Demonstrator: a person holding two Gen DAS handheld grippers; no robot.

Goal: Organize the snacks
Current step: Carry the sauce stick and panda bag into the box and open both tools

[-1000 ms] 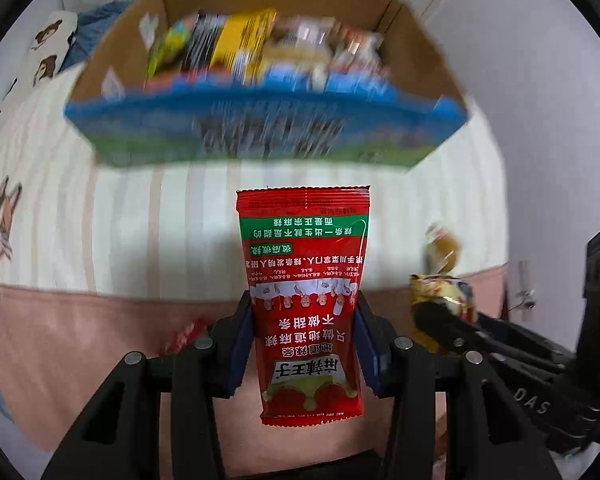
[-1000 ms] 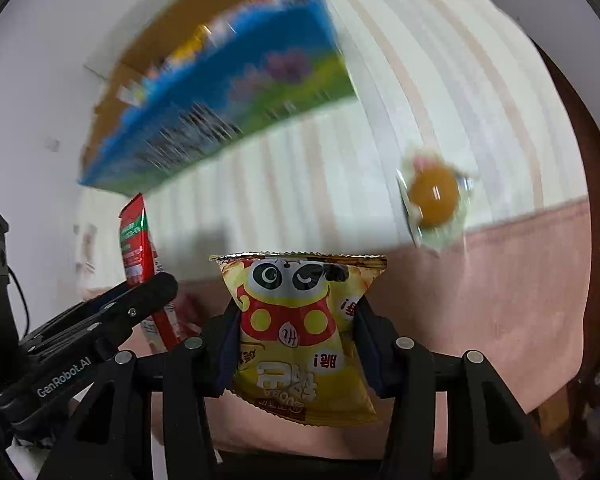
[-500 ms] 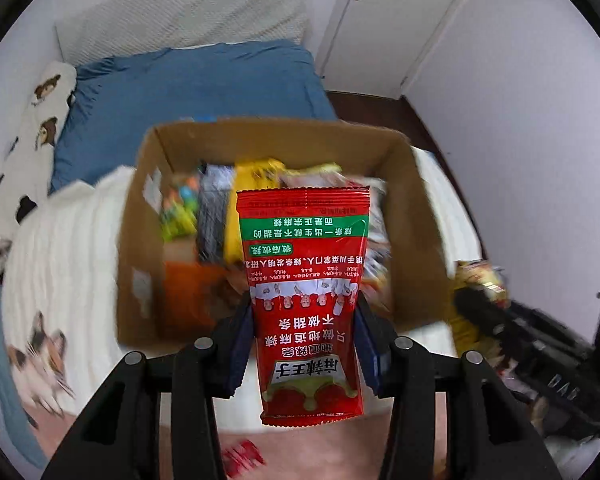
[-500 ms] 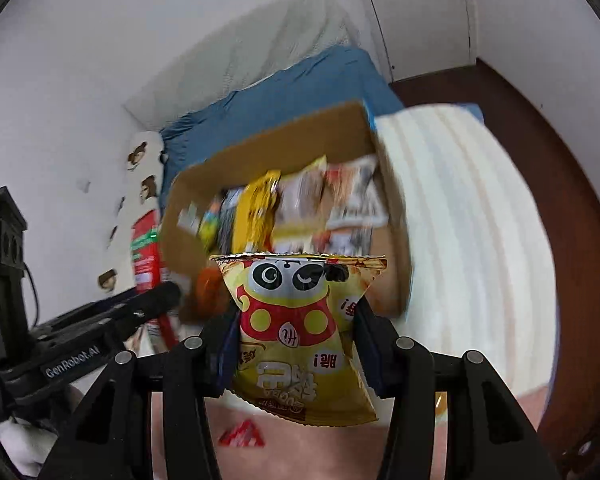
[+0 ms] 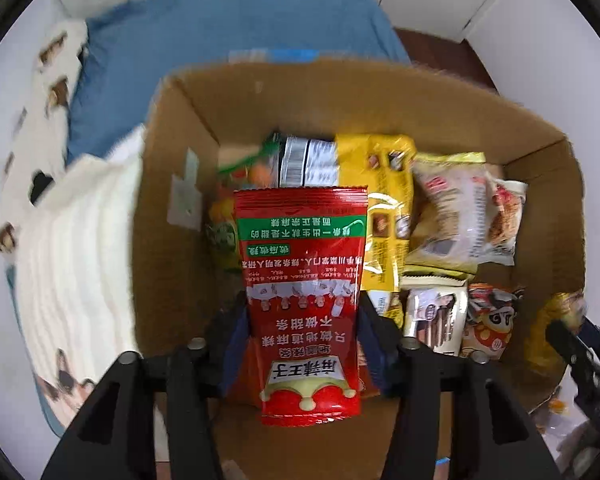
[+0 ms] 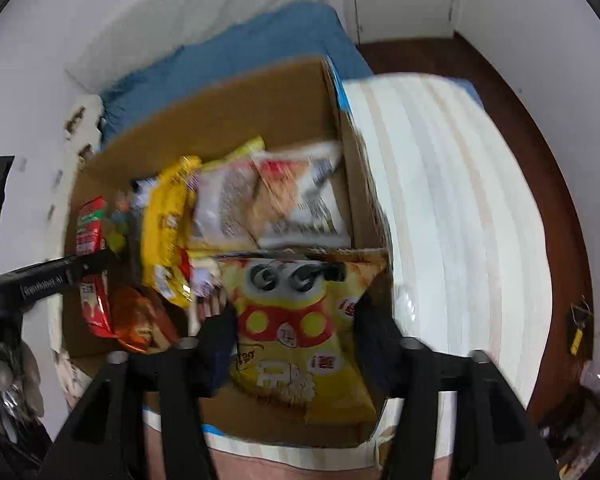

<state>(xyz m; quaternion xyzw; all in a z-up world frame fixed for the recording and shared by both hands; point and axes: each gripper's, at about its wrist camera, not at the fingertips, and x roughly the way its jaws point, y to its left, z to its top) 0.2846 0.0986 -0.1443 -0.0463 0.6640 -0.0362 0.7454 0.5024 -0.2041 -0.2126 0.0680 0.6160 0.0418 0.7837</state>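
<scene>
I have both grippers over the cardboard box (image 5: 380,96), already stocked with packets. My left gripper (image 5: 302,344) is opening around the red sachet (image 5: 302,280); my right gripper (image 6: 294,336) is opening, yellow panda bag (image 6: 300,320) slipping free. Both drops remain.

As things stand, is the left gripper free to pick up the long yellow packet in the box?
Probably not: the left gripper has the red sachet between its opening jaws, and the yellow packet lies past it in the box.

Both wrist views look down into one cardboard box (image 5: 380,92).
</scene>
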